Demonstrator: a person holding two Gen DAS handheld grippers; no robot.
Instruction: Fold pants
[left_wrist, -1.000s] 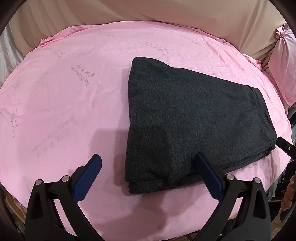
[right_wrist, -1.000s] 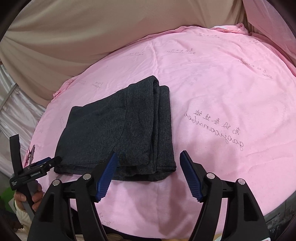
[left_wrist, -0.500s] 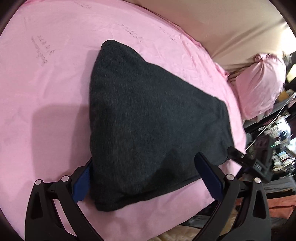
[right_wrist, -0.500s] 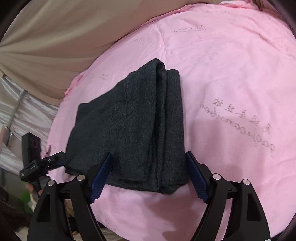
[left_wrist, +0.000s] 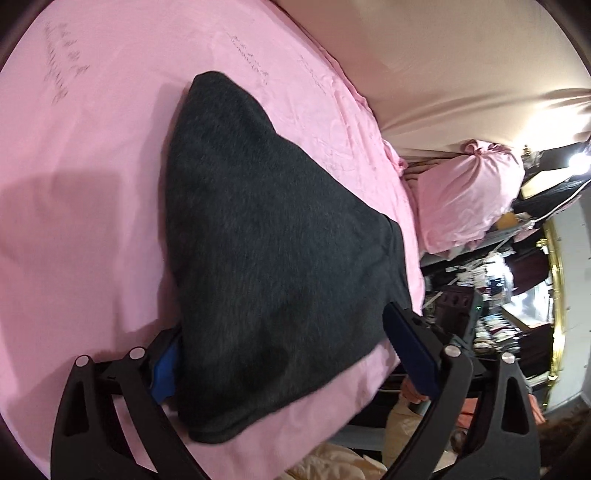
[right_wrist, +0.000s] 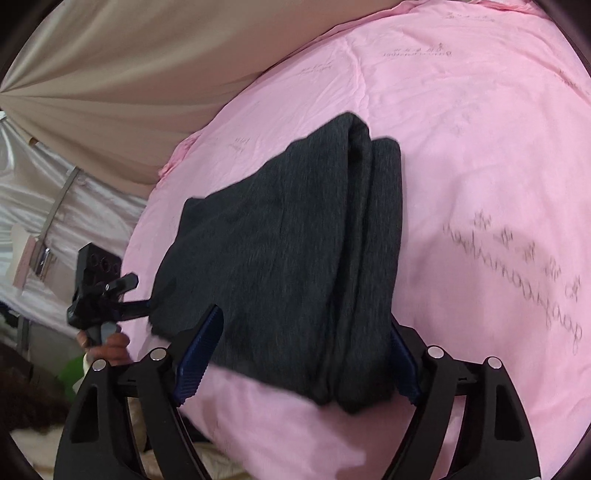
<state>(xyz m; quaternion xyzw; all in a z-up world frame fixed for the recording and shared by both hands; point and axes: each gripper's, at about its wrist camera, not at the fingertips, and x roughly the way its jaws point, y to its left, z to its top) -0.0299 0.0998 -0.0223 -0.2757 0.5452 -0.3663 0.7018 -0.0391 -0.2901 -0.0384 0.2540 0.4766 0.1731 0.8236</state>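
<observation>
The left tool (left_wrist: 291, 358) stands wide open around the near left corner of the folded pants (left_wrist: 273, 251), one finger tucked at the bundle's edge, the other above the cloth, nothing clamped. The right tool (right_wrist: 299, 354) is equally spread, straddling the near right corner where the stacked folds (right_wrist: 365, 258) show; it holds nothing either. The pants lie as a dark folded bundle on the pink bed (left_wrist: 92, 166), close to its near edge.

The likely trouble: if either tool closes on only the top layers, the lower folds would slide out and the bundle would open. Uneven lifting could skew it. The bed's near and right edges are close, so a dragged bundle could slip off; ample open sheet lies beyond and to the left. A pink pillow (left_wrist: 469, 195) sits past the right edge.
</observation>
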